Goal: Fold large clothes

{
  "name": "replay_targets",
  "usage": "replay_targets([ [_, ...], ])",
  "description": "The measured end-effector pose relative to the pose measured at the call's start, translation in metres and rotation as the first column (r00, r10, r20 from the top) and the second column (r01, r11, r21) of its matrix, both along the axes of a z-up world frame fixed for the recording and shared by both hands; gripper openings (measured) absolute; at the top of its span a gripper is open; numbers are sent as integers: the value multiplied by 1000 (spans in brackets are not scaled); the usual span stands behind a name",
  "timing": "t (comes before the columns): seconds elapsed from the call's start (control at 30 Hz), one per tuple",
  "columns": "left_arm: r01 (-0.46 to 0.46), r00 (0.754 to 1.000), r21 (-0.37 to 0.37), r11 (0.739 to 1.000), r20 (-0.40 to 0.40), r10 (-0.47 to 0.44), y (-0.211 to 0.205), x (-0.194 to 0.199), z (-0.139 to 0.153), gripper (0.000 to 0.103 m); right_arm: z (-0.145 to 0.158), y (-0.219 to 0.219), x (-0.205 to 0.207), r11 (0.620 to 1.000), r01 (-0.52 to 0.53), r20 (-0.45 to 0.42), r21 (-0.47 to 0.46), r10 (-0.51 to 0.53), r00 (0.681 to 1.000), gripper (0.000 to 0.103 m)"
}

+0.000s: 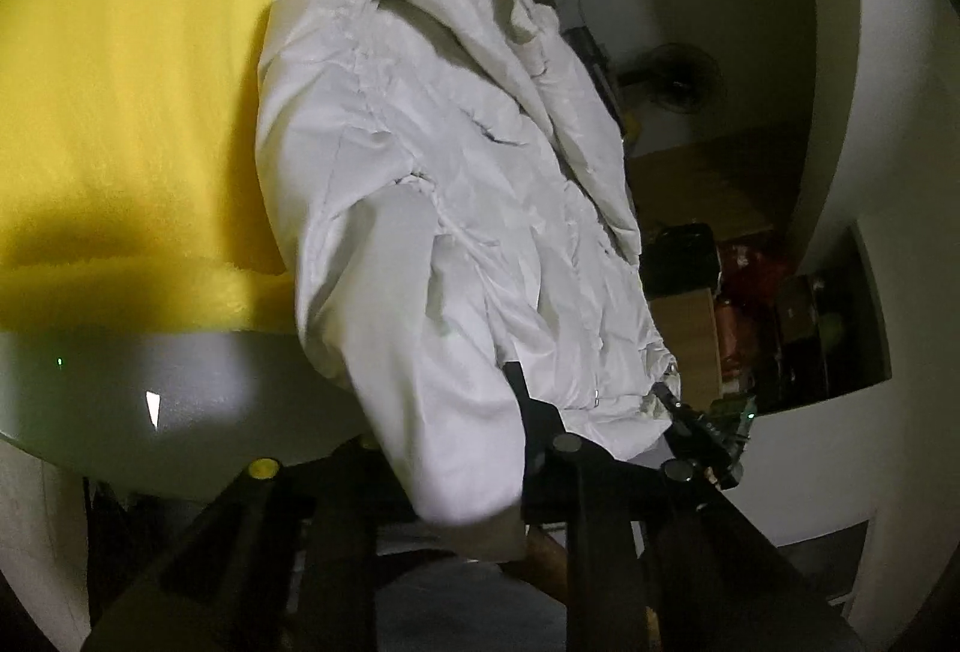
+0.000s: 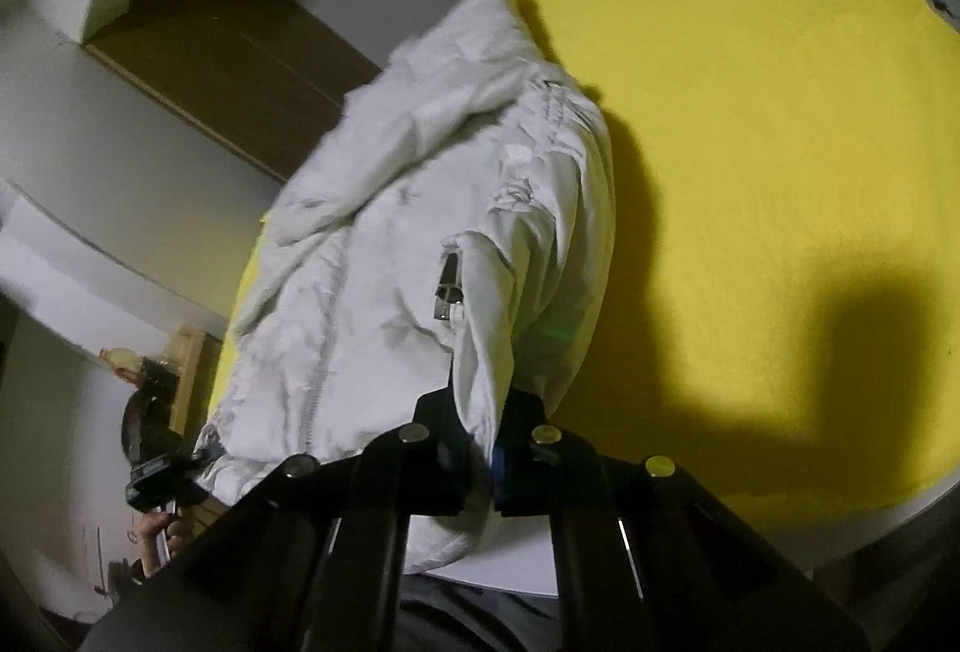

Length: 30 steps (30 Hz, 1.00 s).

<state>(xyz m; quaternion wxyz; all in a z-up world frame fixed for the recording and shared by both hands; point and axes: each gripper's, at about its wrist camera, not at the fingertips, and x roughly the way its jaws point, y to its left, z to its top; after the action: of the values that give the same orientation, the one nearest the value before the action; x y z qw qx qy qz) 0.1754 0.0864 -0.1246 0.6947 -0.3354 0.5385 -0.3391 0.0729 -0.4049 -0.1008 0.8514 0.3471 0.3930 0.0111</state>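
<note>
The white jacket (image 1: 444,208) hangs lifted above the yellow cloth (image 1: 132,99), which stops short of the grey tabletop (image 1: 180,388) rim; most of the cloth lies bare beside the jacket. The left gripper (image 1: 480,448) pinches a sleeve tight. The right gripper (image 2: 480,430), tilted upward, clamps the jacket's hem.

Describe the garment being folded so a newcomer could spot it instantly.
Start at the big yellow cloth covering the round table. Over its near edge hangs a white jacket, pinched by the left gripper and the right gripper. It is the only white, crinkled thing, with a zip pocket.
</note>
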Motion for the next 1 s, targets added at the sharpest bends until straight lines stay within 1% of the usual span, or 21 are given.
replay_targets([
  [0.1,6,1000,27,1000,11,-6,-3,-3,-5,10,2,6,-1,1000,-23,11,10,22,1000,4],
  [0.23,-20,1000,-8,1000,-12,20,7,-4,-10,8,5,8,-7,998,-33,28,48,32,999,4],
  [0.4,-25,999,-15,1000,21,25,19,-7,3,6,21,14,-24,993,-79,73,92,72,995,3],
  [0.53,-17,999,-13,1000,30,17,18,-11,9,5,32,28,-31,990,-113,82,87,106,991,3],
  [0.63,-7,999,-28,1000,36,8,23,-16,12,6,35,34,-39,988,-129,84,84,122,989,3],
  [0.7,-12,1000,-45,999,-6,12,29,-13,3,8,30,32,-43,989,-121,67,83,115,991,4],
  [0.77,-55,996,-55,997,-79,51,36,-5,-14,10,17,25,-43,993,-95,27,67,93,995,9],
  [0.8,-68,993,-47,997,-103,63,37,-2,-20,17,11,20,-41,995,-74,10,73,74,997,13],
  [0.83,-78,990,-50,996,-118,72,37,-1,-25,33,5,16,-40,995,-57,-2,81,57,998,22],
  [0.87,-83,989,-59,995,-125,75,37,0,-27,44,1,14,-39,995,-51,-15,83,52,999,30],
  [0.9,-90,988,-80,993,-136,78,36,2,-29,66,-3,10,-37,996,-35,-31,77,38,999,51],
  [0.93,-92,988,-96,991,-137,78,35,3,-28,72,-3,8,-37,998,-18,-38,68,20,999,70],
  [0.97,-92,989,-114,989,-123,78,33,5,-23,72,-3,7,-37,998,-3,-42,59,5,999,71],
  [1.0,-84,993,-118,989,-92,74,31,7,-16,72,-2,6,-36,999,0,-39,54,2,999,71],
])
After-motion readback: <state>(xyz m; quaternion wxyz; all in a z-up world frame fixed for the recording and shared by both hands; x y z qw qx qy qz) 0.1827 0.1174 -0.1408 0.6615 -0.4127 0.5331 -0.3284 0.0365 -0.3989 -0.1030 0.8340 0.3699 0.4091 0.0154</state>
